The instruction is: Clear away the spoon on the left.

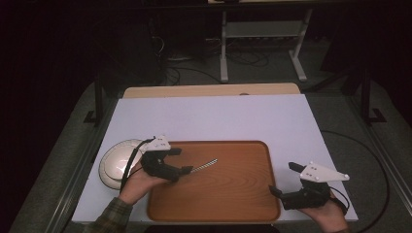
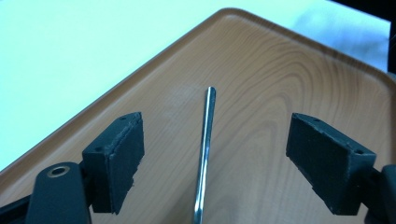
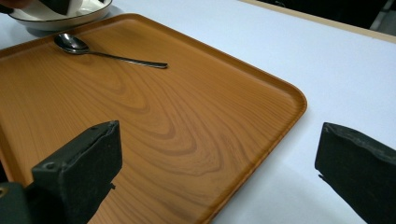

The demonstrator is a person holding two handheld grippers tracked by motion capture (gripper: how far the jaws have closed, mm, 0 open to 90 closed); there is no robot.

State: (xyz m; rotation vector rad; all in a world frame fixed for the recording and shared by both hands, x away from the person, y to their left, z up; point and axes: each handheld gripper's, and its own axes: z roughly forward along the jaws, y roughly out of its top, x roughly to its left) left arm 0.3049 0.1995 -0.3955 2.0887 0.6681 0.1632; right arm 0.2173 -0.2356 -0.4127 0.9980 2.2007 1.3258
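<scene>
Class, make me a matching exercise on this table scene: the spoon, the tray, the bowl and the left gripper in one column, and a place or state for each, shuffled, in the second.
Column one:
1 spoon
2 tray
3 bowl
4 left gripper

Column two:
a on the white table, beside the tray's left edge
b jaws apart, gripping nothing
c lying on the tray
d wood-grained, brown

Pairs: 1c, 2d, 3a, 4b

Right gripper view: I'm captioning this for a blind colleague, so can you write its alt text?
A metal spoon lies on a wooden tray, bowl end toward a white dish just past the tray's far corner. The right gripper has its black jaws wide apart in the foreground, holding nothing.
</scene>
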